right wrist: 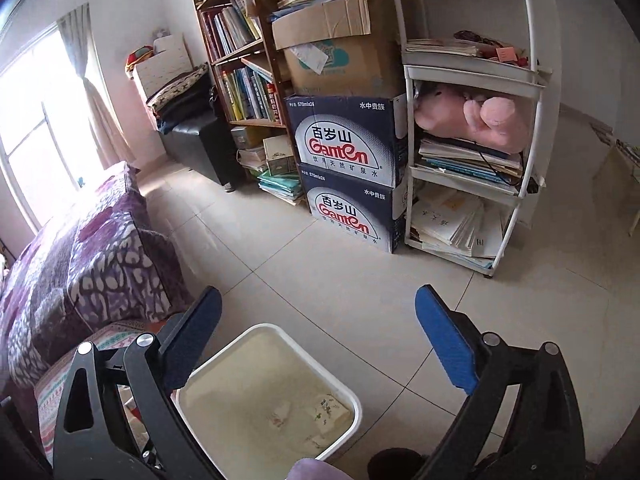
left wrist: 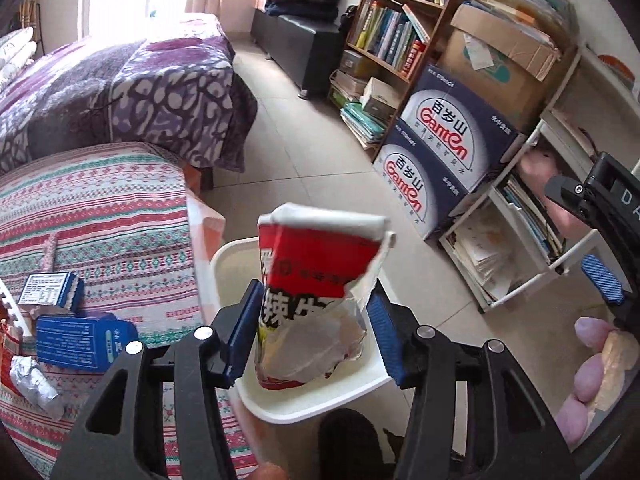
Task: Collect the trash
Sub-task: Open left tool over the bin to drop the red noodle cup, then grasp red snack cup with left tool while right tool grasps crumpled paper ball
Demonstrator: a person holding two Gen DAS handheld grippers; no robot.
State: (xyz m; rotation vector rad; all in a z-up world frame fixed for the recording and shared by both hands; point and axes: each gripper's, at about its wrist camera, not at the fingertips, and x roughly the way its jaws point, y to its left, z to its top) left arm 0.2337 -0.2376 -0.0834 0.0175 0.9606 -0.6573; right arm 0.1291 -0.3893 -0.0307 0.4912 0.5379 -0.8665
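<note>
A torn red and white snack wrapper [left wrist: 316, 300] stands between the jaws of my left gripper [left wrist: 312, 320], right above the white trash bin [left wrist: 304, 406]. The left pad touches the wrapper; the right pad [left wrist: 380, 320] stands a little clear of it, and the wrapper looks blurred and loose. My right gripper [right wrist: 318, 340] is wide open with nothing between its fingers, hovering over the same bin [right wrist: 354, 396], which holds a few paper scraps [right wrist: 324, 412]. Part of the right gripper shows at the right edge of the left wrist view.
The table with a striped cloth [left wrist: 120, 220] left of the bin carries blue boxes [left wrist: 84, 340] and a foil scrap [left wrist: 36, 384]. A bed with a purple blanket [right wrist: 92, 264] lies beyond. Stacked water cartons [right wrist: 344, 176], bookshelves and a white rack [right wrist: 468, 184] line the far wall across tiled floor.
</note>
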